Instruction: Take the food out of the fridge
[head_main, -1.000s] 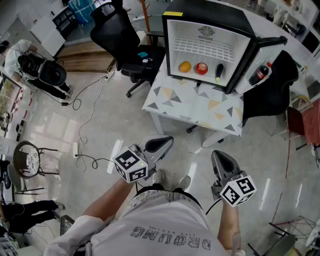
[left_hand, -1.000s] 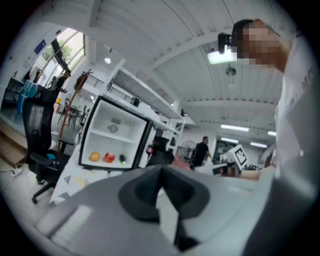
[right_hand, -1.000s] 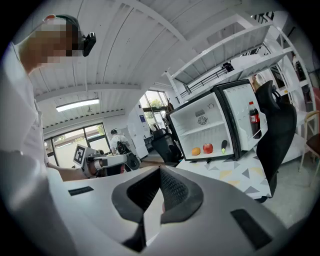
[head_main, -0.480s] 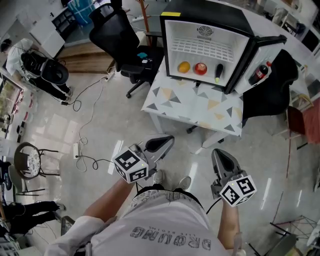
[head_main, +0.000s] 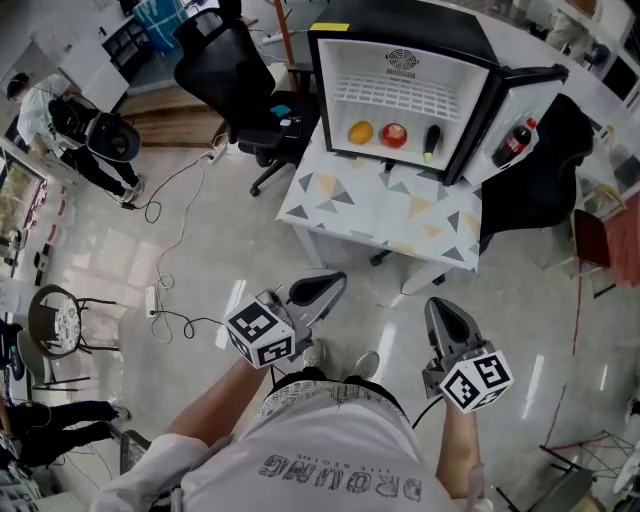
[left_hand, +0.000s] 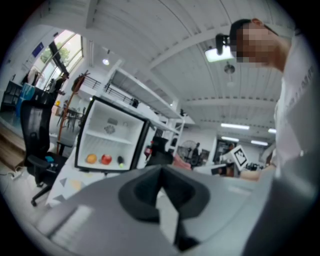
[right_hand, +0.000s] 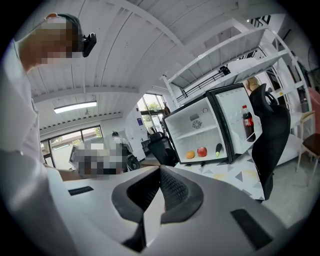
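Observation:
A small black fridge (head_main: 400, 30) stands open on a table with a triangle-patterned cloth (head_main: 380, 210). On its white floor lie an orange (head_main: 361, 131), a red apple (head_main: 394, 135) and a dark eggplant (head_main: 432, 141). A cola bottle (head_main: 511, 143) stands in the door shelf. My left gripper (head_main: 330, 284) and right gripper (head_main: 441, 312) are held near the person's body, well short of the table. Both are shut with nothing between the jaws. The right gripper view shows the fridge (right_hand: 200, 132) with the apple (right_hand: 201, 151) far ahead; the left gripper view shows the fridge (left_hand: 110, 137) at left.
A black office chair (head_main: 240, 80) stands left of the table, another dark chair (head_main: 530, 190) to its right. Cables and a power strip (head_main: 152, 298) lie on the glossy floor at left. A person sits at the far left (head_main: 60, 115). White shelving (right_hand: 235, 50) rises behind the fridge.
The fridge and table have drifted slightly up and left in the head view. Both grippers stay where they were, still shut.

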